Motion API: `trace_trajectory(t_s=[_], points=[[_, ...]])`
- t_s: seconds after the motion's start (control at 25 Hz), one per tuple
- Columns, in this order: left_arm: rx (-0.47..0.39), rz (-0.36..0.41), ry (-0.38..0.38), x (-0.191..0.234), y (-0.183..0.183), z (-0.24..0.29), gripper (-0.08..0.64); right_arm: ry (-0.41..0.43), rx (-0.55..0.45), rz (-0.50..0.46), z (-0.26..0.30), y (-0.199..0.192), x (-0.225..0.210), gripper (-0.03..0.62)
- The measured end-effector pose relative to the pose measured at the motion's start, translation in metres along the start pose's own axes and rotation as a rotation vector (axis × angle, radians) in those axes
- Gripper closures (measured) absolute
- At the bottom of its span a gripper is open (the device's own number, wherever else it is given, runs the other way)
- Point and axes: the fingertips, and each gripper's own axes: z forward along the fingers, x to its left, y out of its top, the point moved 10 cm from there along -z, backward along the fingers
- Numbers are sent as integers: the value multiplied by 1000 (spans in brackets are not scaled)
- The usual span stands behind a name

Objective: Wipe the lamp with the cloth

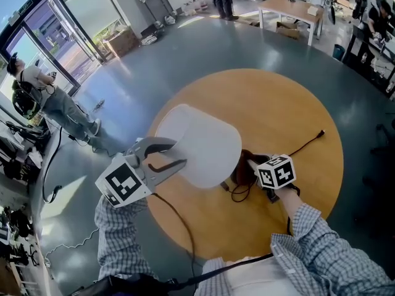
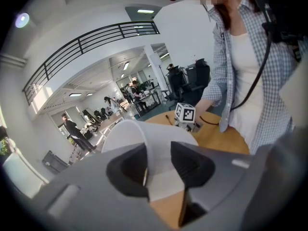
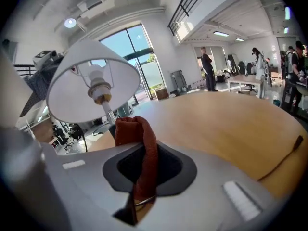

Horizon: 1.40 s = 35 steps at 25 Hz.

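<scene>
The lamp's white shade stands over the middle of the round wooden table. My left gripper comes in from the left and is shut on the shade's rim. In the left gripper view the shade wall runs between the jaws, one pad inside and one outside. My right gripper sits low to the right of the lamp, shut on a dark red cloth. From the right gripper view the cloth sticks up from the jaws, just short of the stem under the shade.
A black cord trails across the table to a plug near the right edge. Grey floor surrounds the table. A person stands far left by the glass doors. A light table and more people are at the back.
</scene>
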Motion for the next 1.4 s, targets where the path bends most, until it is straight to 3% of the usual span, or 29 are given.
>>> trace_trajectory(t_s=[0.24,0.36,0.52,0.84,1.16,1.28,1.4], points=[[5,11,2,-2,6,4,413,218,-237,20,-15,46,45,548],[1,8,6,-1,6,4,410,248,-277,42,-14,62,52,549],[-5,16,5,-4,6,2,410,205,-221,69,0,53,45,549],[3,59,-2,-3,14,8,408,78,-44,107,16,-2,14,549],[37,220,-44,-19,41,28,403,-44,66,115,0,-43,-8,549],[48,272,-46,-27,53,36,399,-74,65,83,-13,-50,-12,549],[53,307,-36,-35,60,44,397,-69,-1,61,-33,-47,-12,549]])
